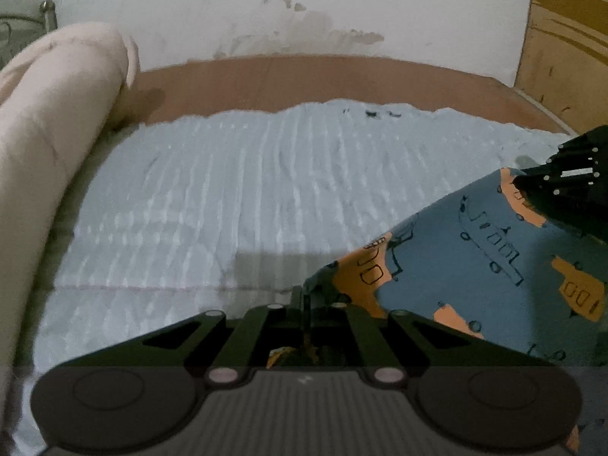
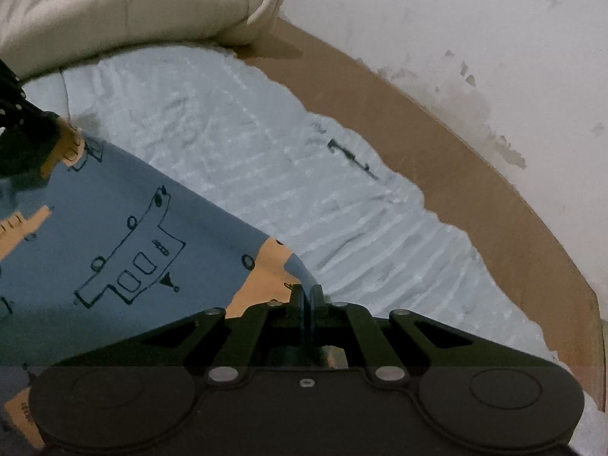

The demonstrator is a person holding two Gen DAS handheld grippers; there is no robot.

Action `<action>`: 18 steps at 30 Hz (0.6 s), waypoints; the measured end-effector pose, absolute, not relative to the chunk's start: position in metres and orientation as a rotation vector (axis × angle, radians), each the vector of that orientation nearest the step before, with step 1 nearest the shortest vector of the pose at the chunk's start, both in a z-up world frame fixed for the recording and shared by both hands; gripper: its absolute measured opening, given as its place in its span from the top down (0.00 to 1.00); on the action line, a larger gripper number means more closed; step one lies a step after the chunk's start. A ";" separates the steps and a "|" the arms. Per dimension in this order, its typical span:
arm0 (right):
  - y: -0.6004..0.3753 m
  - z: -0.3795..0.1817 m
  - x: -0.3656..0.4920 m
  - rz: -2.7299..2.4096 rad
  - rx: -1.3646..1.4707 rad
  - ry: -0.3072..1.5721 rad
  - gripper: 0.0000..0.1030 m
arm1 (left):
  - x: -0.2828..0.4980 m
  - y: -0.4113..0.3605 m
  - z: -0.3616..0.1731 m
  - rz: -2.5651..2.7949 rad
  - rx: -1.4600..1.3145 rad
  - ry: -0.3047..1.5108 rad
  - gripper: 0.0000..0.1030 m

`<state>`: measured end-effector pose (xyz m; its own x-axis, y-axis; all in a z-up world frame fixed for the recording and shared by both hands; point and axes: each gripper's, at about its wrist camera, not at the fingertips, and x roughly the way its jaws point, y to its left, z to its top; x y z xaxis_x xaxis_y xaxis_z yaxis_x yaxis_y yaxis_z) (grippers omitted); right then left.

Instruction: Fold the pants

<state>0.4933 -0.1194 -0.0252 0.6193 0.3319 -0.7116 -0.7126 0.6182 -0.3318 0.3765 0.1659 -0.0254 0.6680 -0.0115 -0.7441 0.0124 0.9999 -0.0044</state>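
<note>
Nearest the lens, the left gripper [image 1: 304,304] had its jaws pinched tight on one corner of the pants [image 1: 475,266], a blue-grey cloth printed with orange patches and black line drawings. The right gripper [image 2: 307,300] was likewise clamped shut on another corner of the same edge, so the cloth hung stretched between the two above the pale blue sheet [image 2: 266,144]. A rolled cream blanket [image 1: 49,133] lay along the bed's side. The fabric looked thin, light and limp: it would likely sag wherever unsupported, so corners or hems seemed the safest holds, kept taut to stop creasing
</note>
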 end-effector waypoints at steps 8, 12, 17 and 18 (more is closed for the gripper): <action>-0.139 0.003 0.464 0.643 -0.587 0.545 0.99 | 0.349 0.166 -0.001 -0.056 0.006 0.734 0.99; -0.162 0.034 0.427 0.636 -0.540 0.464 0.99 | 0.323 0.163 0.019 -0.067 -0.001 0.682 0.99; -0.193 0.065 0.367 0.634 -0.484 0.398 0.99 | 0.278 0.153 0.038 -0.108 0.006 0.627 0.99; -0.200 0.069 0.352 0.633 -0.479 0.389 0.99 | 0.269 0.151 0.040 -0.115 0.010 0.621 0.99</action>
